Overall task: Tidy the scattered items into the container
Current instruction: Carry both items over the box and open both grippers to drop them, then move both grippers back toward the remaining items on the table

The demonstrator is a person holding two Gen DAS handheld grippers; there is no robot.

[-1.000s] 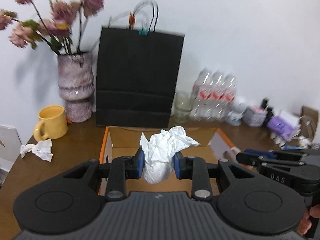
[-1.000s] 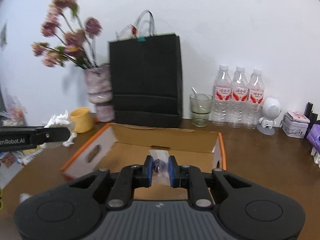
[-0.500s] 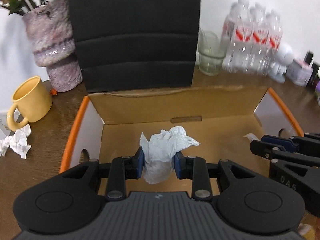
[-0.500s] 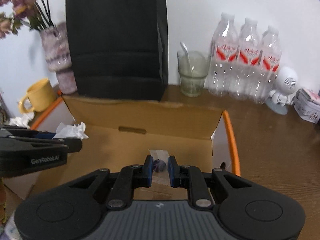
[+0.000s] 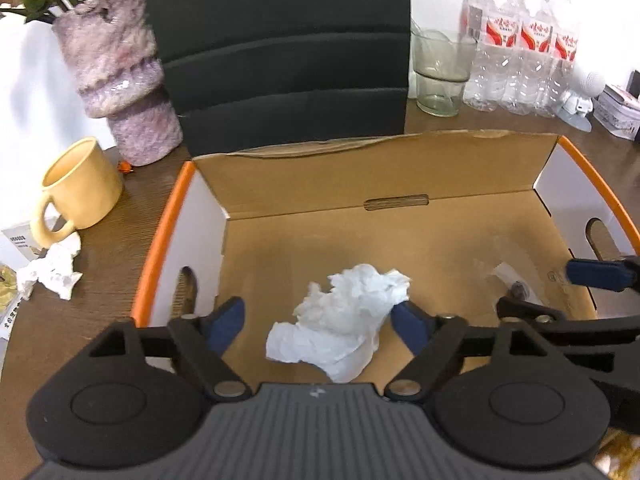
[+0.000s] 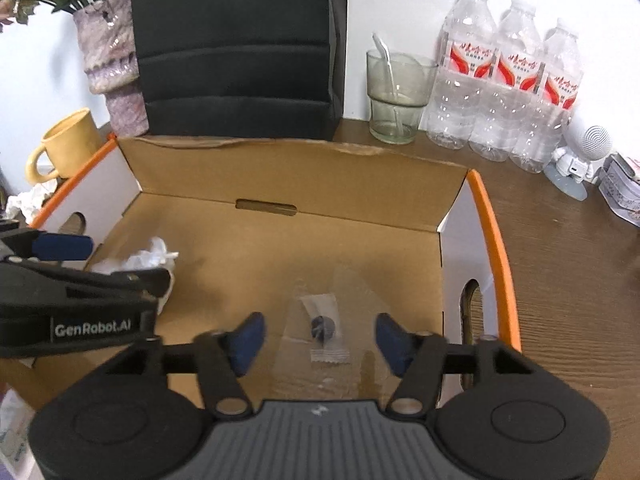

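Both tools sit low in frame over the open cardboard box with orange-edged white side walls (image 5: 188, 216).

Left tool (image 5: 318, 322): jaws have just been opening and stand apart. The crumpled white tissue wad (image 5: 344, 324) lies between them, brushing the right-hand pad, resting on or just above the box floor; cannot tell which.

Right tool (image 6: 318, 338): jaws have just been opening, apart. The small clear plastic sachet with a dark round piece inside (image 6: 324, 326) lies between the pads, touching neither.

Risks, as judgement:
- Tissue is light and may cling to the pad it touches; a quick withdrawal could drag it back out.
- The tools sit close together inside the box, so lifting both at once could make them collide.
- Sachet sits near the box's front edge at lower centre; a snagged pad could flick it onto the table.

Count, near to far:
- In box: 1 tissue wad, 1 sachet.
- Left of box, on the brown wooden table (image 6: 560, 248): 1 crumpled white tissue (image 5: 52, 272), not yet collected.
- 1 yellow ceramic mug (image 5: 76, 192).
- 1 mottled purple vase (image 5: 124, 80), 1 black paper bag (image 5: 280, 48), 1 clear drinking glass (image 6: 396, 96), 3 clear plastic water bottles (image 6: 508, 84).
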